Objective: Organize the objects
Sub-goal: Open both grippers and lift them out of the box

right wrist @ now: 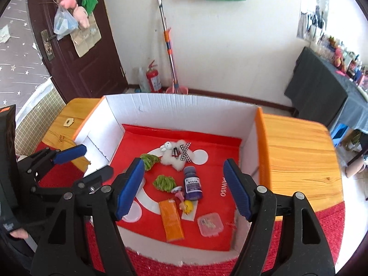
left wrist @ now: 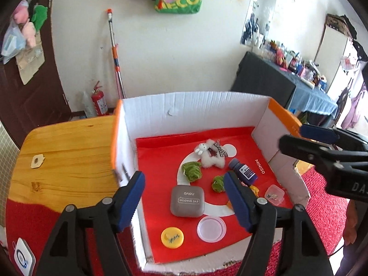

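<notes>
1. Hovering above the white box (left wrist: 195,105), the left gripper (left wrist: 185,197) has its fingers apart and empty.
2. The right gripper (right wrist: 184,189) is likewise spread and holds nothing.
3. Inside, on red "MINISO" paper (left wrist: 260,172), lie a grey case (left wrist: 187,203) reading "novo EYE SHADOW", a purple bottle (right wrist: 192,185), a yellow lid (left wrist: 172,238) and an orange packet (right wrist: 172,220).

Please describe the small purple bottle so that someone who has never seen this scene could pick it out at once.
Look inside the white-walled cardboard box with the red paper liner on the wooden table. Near the middle, just in front of the fluffy white plush toy, lies the small purple bottle. It alone is dark purple with a printed label, lying on its side beside a crinkly green clump.
</notes>
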The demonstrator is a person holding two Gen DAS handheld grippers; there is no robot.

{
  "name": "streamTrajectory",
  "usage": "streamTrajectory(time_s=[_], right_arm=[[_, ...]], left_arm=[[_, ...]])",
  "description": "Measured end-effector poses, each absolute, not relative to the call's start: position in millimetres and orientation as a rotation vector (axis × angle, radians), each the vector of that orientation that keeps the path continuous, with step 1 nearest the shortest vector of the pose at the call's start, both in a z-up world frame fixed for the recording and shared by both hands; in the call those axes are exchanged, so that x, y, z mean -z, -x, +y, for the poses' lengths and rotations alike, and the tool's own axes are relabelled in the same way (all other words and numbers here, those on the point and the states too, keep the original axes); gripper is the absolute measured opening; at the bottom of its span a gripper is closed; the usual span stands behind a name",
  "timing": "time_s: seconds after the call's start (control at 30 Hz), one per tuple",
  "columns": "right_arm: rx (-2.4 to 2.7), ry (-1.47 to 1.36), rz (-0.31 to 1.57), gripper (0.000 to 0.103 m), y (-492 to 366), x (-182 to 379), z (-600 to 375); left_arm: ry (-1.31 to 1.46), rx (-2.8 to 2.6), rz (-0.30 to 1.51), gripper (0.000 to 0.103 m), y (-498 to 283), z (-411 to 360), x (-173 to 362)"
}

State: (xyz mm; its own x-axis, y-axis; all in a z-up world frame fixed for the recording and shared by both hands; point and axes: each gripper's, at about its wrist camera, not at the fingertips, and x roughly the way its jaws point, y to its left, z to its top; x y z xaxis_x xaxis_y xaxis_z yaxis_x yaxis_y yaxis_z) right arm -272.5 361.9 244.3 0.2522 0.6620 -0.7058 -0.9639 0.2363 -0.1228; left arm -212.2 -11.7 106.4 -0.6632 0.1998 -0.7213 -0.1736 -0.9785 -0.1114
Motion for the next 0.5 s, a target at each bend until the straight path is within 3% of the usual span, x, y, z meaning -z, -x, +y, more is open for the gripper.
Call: streamTrajectory(time_s=[0.17,0.27,0.5], right_arm=[[-1.206,0.591,0.504,0.077,279,-245,333],[-1.206,0.574,0.452,0.085,282,-242,316],[-1.199,0.534,0.352,0.086,287,-224,286]], left_arm=[[1.078,-2.743,-0.069,0.085,184,-16,-112],[1.041,-2.758,-0.076,0.087,172,-14,-113],[0.986,-2.813,-0.09,0.096,153,-8,-105]])
